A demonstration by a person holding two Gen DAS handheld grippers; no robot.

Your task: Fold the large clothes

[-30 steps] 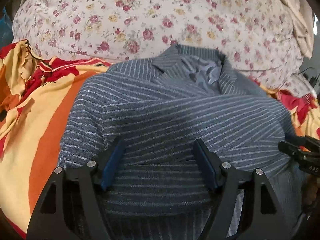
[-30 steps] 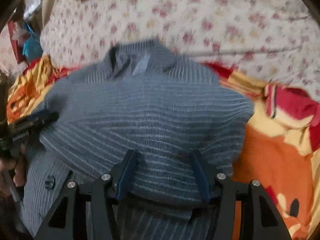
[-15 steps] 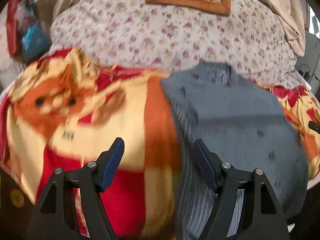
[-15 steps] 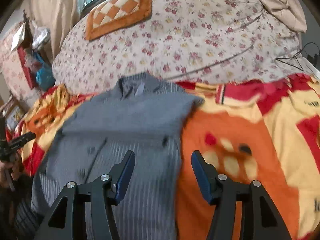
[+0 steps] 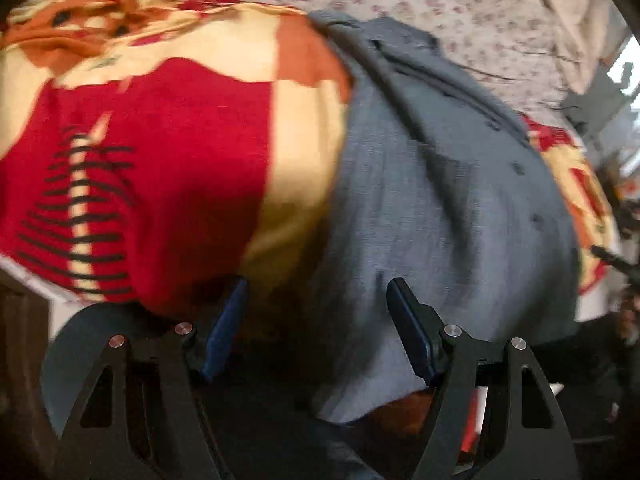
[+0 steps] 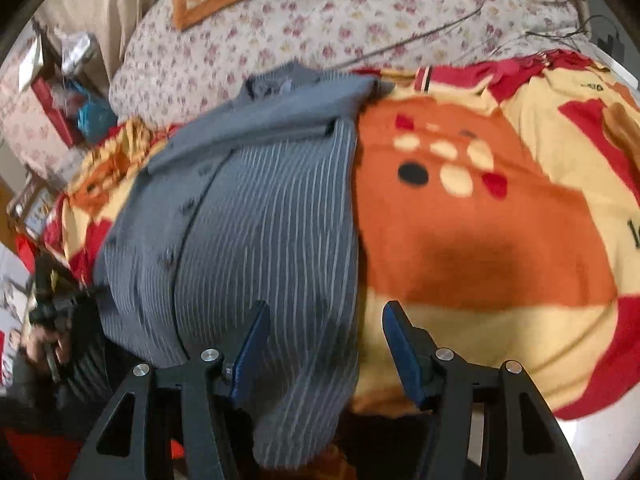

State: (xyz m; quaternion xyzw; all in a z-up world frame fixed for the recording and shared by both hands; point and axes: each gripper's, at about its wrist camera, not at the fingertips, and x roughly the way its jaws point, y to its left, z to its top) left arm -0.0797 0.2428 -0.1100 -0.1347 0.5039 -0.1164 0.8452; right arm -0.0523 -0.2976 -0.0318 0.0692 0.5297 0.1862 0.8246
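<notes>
The grey striped garment [image 6: 256, 216] lies flat on the orange-and-red blanket [image 6: 480, 240], collar toward the floral quilt [image 6: 320, 28], its long axis running from collar to the hem overhanging the near bed edge. The left gripper [image 5: 316, 316] stands open and empty over the garment's left lower border, which falls between its jaws; the right gripper [image 6: 324, 340] is likewise open and empty, straddling the right lower border. Judged equally near, each hand faces its own hem corner; lifting the hem toward the collar appears the next fold.
</notes>
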